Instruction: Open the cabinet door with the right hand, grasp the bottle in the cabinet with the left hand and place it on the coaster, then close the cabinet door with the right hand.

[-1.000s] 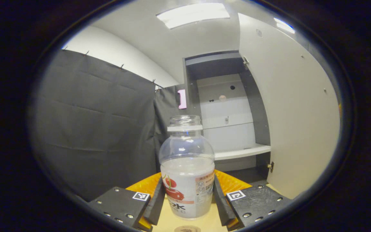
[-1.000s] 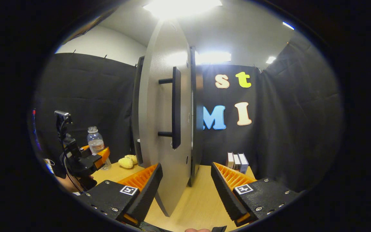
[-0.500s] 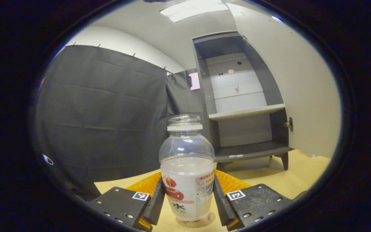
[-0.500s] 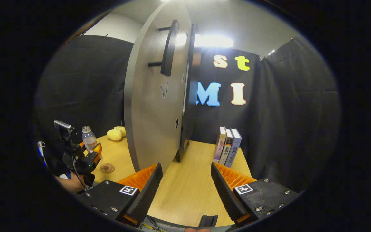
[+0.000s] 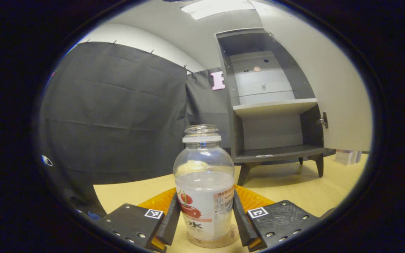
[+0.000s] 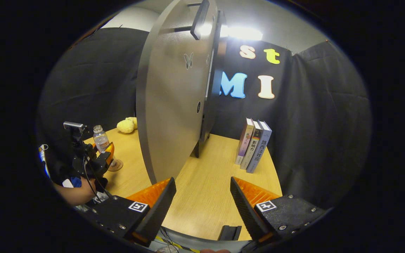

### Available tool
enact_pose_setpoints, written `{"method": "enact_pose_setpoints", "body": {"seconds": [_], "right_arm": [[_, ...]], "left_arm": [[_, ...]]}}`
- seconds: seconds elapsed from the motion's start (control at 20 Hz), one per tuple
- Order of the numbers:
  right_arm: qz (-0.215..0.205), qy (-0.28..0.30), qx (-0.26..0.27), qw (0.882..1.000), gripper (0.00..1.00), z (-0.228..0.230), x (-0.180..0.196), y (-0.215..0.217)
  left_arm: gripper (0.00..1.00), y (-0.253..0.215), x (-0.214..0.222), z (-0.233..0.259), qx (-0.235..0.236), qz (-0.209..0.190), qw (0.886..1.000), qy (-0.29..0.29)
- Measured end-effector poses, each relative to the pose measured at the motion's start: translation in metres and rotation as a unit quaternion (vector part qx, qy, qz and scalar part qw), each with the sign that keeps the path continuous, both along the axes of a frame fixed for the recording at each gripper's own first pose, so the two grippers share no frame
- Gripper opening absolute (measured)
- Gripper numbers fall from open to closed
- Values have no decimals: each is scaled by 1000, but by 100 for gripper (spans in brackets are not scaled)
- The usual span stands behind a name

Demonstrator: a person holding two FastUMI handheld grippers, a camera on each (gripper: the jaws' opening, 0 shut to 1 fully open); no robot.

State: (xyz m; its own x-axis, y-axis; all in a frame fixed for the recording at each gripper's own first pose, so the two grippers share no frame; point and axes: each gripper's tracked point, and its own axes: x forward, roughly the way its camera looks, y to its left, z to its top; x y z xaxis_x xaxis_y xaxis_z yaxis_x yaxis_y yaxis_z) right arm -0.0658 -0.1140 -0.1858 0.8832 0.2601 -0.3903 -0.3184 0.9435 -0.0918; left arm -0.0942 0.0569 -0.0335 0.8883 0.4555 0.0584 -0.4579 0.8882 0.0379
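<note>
Currently, findings as follows.

Left hand-held gripper (image 5: 205,218): clenched on the bottle, one finger pressing each side of its lower body. Seen again from the right gripper view at far left (image 6: 108,157), carried by a hand (image 6: 77,193).

Bottle (image 5: 204,186): upright, clear, no cap on its neck, part filled with pale liquid, label on the lower half. Its base sits on the coaster. In the right gripper view it stands at the left side of the table (image 6: 101,138).

Coaster (image 5: 207,241): round, flat on the table directly under the bottle; its edge shows around the base. From the right gripper view it appears as a small disc (image 6: 115,165) just beside the left gripper.

Right hand-held gripper (image 6: 202,196): released, fingers spread wide with nothing between them, hovering above the near edge of the table.

Cabinet (image 5: 276,105): stands on short legs at the far right of the table, well apart from the bottle. One shelf across the middle; both compartments look bare.

Door (image 6: 174,102): swung wide open, edge toward the right gripper, just beyond its left finger. Dark bar handle (image 6: 199,17) near the top.

Table (image 6: 209,186): light wood.

Books (image 6: 253,146): three, upright, to the right of the cabinet, near the cloth wall.

Plush toy (image 6: 127,125): yellow, at the far left of the table, behind the bottle.
</note>
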Motion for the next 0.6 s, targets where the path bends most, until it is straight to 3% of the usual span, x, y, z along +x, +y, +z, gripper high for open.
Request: {"method": "enact_pose_setpoints", "body": {"seconds": [0.05,0.25,0.3,0.4,0.45,0.6], "right_arm": [[1,1,0,1000,95,-1,-1,2],[3,8,2,1000,96,-5,-4,7],[3,10,2,1000,96,-6,-5,8],[4,13,6,1000,96,-9,-6,10],[4,15,6,1000,95,-9,-7,11],[4,13,6,1000,95,-8,-9,10]], "left_arm": [[72,-1,2,-1,-6,-4,1000,1],[84,-3,4,0,-1,-10,1000,4],[80,-3,4,0,1,-12,1000,4],[87,-4,5,2,1,-17,1000,-1],[82,-5,4,4,0,-18,1000,-1],[82,-3,-1,2,0,-15,1000,7]]}}
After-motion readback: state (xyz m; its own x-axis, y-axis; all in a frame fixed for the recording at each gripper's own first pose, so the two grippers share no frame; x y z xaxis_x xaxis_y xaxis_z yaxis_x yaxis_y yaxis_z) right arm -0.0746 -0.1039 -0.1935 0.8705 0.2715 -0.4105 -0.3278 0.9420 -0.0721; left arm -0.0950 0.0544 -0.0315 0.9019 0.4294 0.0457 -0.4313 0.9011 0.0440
